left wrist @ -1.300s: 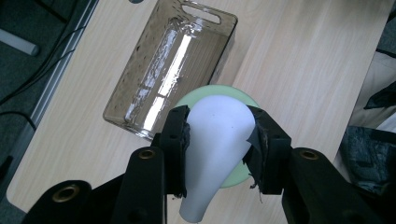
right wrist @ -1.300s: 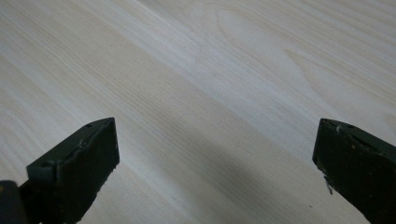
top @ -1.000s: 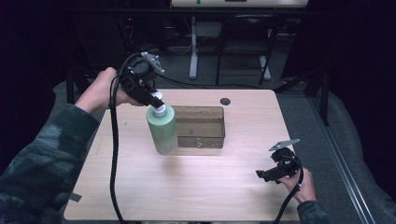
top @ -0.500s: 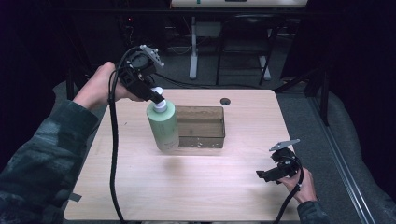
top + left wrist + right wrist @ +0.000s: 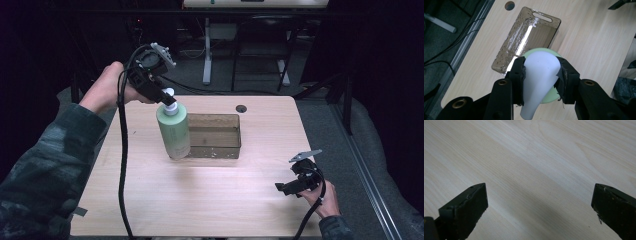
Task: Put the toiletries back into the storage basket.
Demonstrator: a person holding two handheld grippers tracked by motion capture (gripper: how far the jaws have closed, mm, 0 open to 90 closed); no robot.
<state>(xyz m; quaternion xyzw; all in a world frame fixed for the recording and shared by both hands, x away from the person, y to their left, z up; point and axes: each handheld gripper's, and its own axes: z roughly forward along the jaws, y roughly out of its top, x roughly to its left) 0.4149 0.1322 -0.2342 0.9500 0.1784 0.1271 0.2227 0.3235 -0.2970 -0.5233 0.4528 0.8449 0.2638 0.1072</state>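
- Your left gripper (image 5: pixel 167 100) sits over the far left part of the table (image 5: pixel 210 210), reaching in from the left edge with its cable hanging down toward the near edge.
- Its jaws are clenched on the white pump (image 5: pixel 539 75) of the bottle (image 5: pixel 173 132); in the left gripper view both pads press the pump's sides, with the green shoulder showing below.
- The bottle is upright, left of the table's middle and toward the far edge. In the high view its base looks just clear of the wood, though that is hard to tell.
- Just right of the bottle lies a smoky clear tray (image 5: pixel 216 136), close to the far edge; the bottle's lower part overlaps the tray's left end in the high view, and you cannot tell whether they touch.
- A dark round hole (image 5: pixel 241 108) sits in the tabletop beyond the tray, near the far edge.
- Your right gripper (image 5: pixel 295 186) rests low at the near right corner, well apart from the bottle.
- Its jaws are released and stand wide, with bare wood between them in the right gripper view.
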